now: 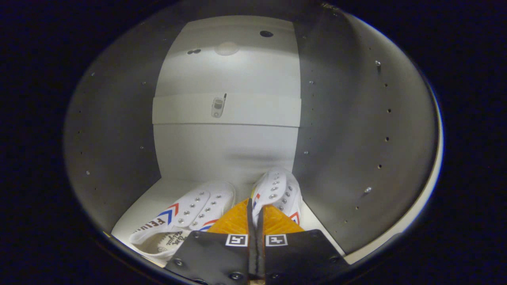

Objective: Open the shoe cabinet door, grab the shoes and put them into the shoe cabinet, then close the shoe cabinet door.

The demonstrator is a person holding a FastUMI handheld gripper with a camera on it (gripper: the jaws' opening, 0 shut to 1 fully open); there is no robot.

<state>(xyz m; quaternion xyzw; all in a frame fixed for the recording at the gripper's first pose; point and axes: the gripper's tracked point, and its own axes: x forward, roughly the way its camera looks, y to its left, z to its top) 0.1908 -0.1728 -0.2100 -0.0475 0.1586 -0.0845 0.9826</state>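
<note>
White sneakers (186, 215) lie inside my opened shoe cabinet (225, 146); gripper (254, 215) pinches right sneaker's (277, 190) edge; door-closing remains.

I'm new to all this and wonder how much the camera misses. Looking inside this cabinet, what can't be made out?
- Right shoe, gripper view: its heel end is hidden behind the orange fingers, which are closed on its side edge.
- Left shoe: its heel is cut off behind the gripper body.
- Small fitting on the back rail: too small to identify.
- Cabinet door: outside the view, so its position is unknown.
</note>
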